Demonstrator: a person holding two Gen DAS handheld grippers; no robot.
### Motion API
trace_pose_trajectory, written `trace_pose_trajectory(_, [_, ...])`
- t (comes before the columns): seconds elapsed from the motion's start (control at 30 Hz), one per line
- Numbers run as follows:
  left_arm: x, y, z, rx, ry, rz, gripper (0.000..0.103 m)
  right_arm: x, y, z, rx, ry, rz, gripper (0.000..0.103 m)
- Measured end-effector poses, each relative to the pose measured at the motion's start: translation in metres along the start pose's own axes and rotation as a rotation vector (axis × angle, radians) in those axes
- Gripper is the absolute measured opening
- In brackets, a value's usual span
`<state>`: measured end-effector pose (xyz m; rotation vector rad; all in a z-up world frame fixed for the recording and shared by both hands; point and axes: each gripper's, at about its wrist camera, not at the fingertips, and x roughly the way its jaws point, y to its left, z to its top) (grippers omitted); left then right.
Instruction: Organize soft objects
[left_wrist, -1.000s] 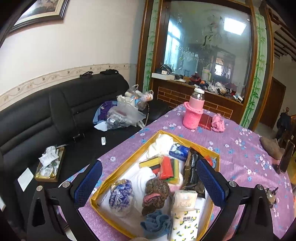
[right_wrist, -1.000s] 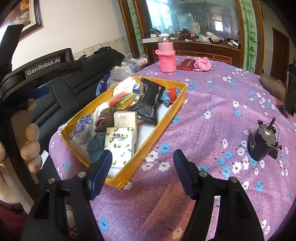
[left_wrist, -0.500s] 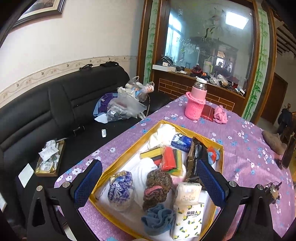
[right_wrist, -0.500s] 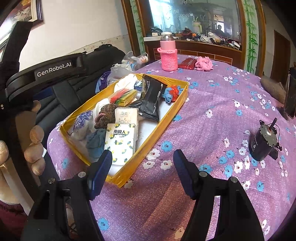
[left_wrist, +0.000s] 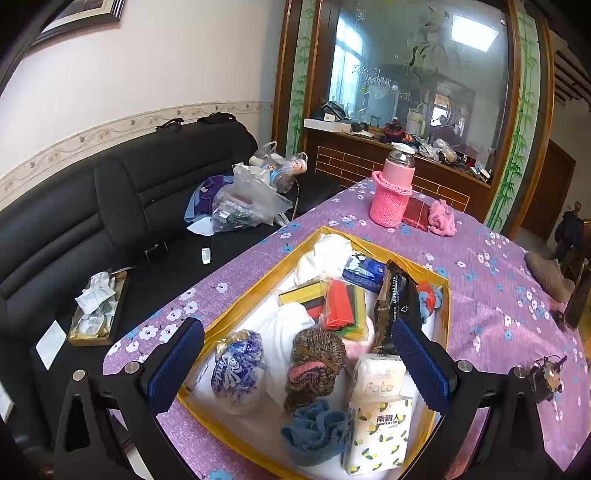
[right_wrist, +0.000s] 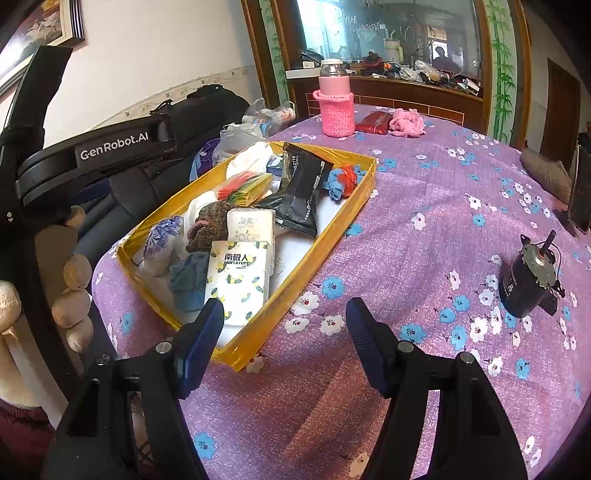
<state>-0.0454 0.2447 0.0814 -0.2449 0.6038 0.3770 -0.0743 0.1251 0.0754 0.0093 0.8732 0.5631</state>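
Both grippers (left_wrist: 295, 363) (right_wrist: 284, 334) agape above tray (left_wrist: 258, 288)

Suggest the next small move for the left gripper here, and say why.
Probably lower the left gripper onto the brown knitted bundle in the yellow tray. Its jaws are open and empty, and the bundle sits centred between them. The right gripper, also open, hovers over bare tablecloth beside the tray, so it seems less ready.

Both wrist views above the table, sharing the yellow tray (left_wrist: 255, 291).
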Motion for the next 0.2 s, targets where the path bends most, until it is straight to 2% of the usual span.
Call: trace_pose_trajectory(0.2, [0.0050, -0.0018, -0.0029, 0.011, 0.040, -0.034, 0.103, -0.0016, -0.0032, -0.0005, 0.005, 0.001, -0.002, 0.068])
